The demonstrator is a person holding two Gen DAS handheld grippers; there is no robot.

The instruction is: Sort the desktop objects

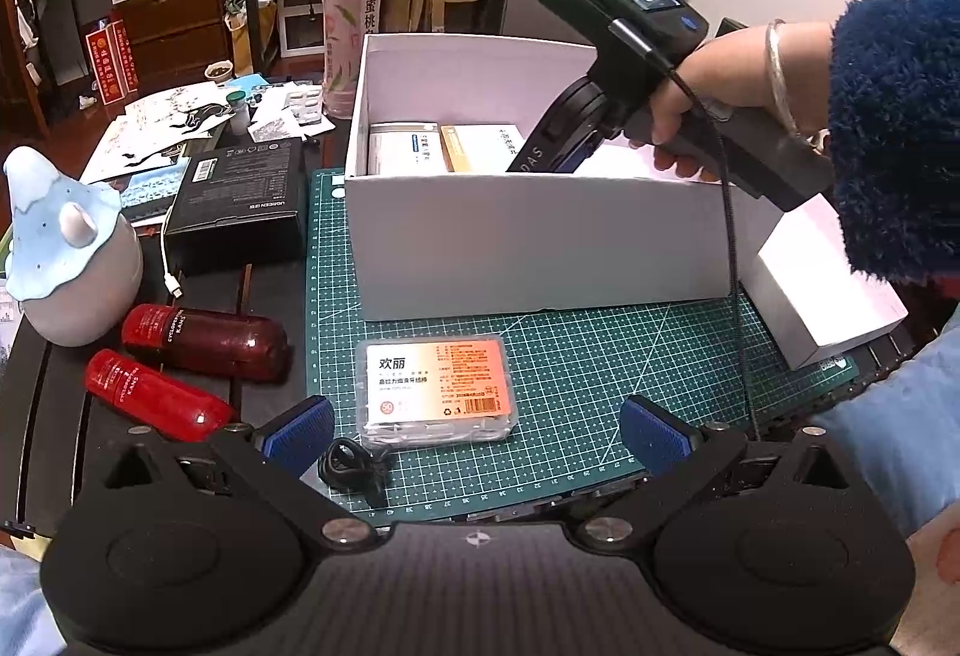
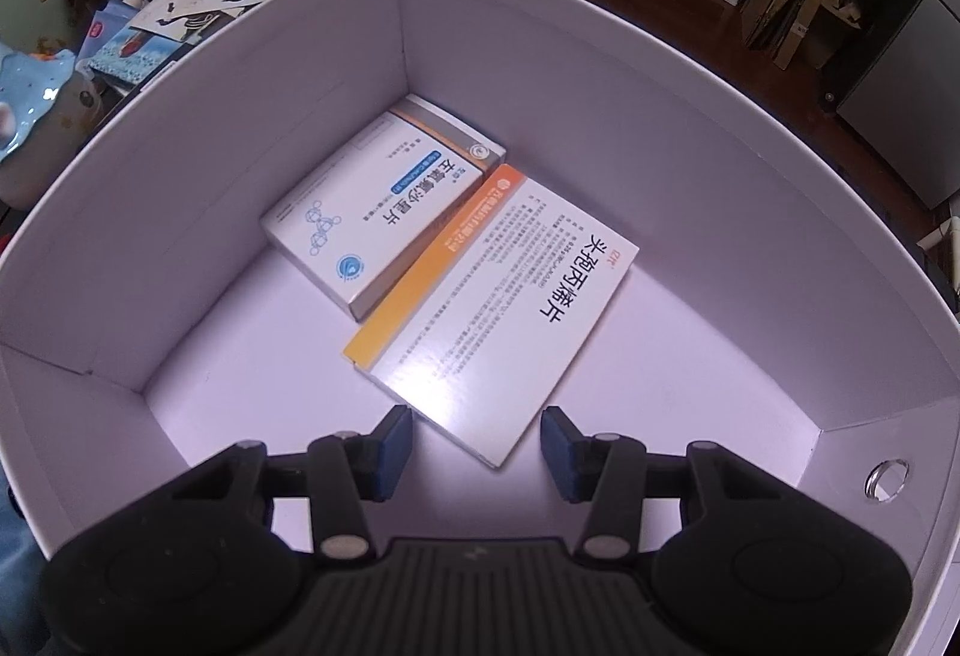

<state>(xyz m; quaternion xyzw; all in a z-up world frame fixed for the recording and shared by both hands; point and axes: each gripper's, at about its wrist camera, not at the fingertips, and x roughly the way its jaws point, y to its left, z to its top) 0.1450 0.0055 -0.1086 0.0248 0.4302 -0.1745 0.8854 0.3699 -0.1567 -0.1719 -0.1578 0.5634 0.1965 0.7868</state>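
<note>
A white open box (image 1: 534,242) stands on the green cutting mat (image 1: 570,374). Two medicine boxes lie flat inside it: a blue-and-white one (image 2: 384,203) and an orange-edged one (image 2: 498,314), both also showing in the left wrist view (image 1: 402,146) (image 1: 480,146). My right gripper (image 2: 477,443) is open and empty, low inside the box just above the orange-edged box's near corner. My left gripper (image 1: 477,431) is open and empty over the mat's near edge, with a clear plastic floss-pick case (image 1: 435,392) lying just ahead between its fingers.
Left of the mat lie two red bottles (image 1: 204,344) (image 1: 156,395), a black carton (image 1: 240,206), a blue-grey ceramic figure (image 1: 66,248) and a white cable (image 1: 171,272). A white lid (image 1: 822,284) rests right of the box. A pink drink bottle with a flower (image 1: 348,32) stands behind.
</note>
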